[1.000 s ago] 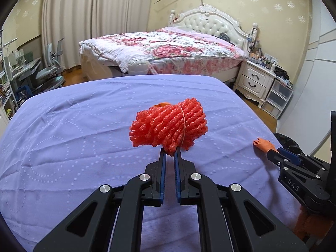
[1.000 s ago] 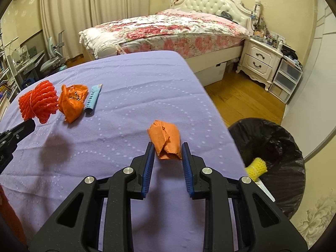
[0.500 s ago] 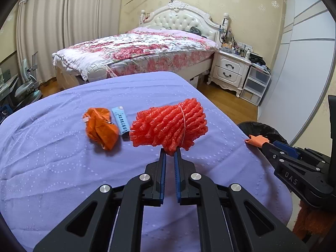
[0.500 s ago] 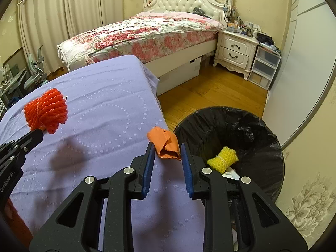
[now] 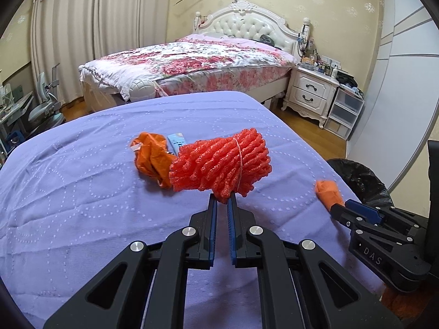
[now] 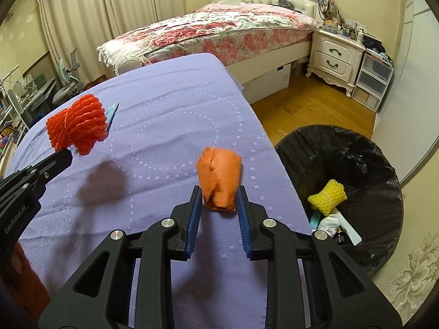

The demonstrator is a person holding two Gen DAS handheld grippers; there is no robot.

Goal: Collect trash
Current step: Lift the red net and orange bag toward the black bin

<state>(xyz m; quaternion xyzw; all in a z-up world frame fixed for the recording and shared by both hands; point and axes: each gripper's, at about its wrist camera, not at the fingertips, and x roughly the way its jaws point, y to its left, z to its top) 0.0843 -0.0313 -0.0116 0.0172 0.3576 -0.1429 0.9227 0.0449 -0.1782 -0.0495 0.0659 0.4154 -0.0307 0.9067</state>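
Black gripper (image 5: 222,205) frames, blue pads (image 6: 193,219), silver screws, white lettering.

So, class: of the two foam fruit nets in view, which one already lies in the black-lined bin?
The yellow foam net, tied at its middle, lies inside the bin; the red foam net is held above the purple cloth.

A red foam net (image 5: 221,163), rolled into a ribbed bundle and tied round the middle with a thin string, hangs above the purple desk (image 5: 82,205), pinched at its lower edge. A crumpled orange wrapper (image 6: 219,181) is held upright, clear of the desk, near its right edge. A second crumpled orange wrapper (image 5: 152,159) lies on the desk, touching a light blue packet (image 5: 177,141) behind it. The round bin (image 6: 384,197) with a black liner stands on the floor beside the desk, holding a yellow foam net (image 6: 328,196) and white scraps.
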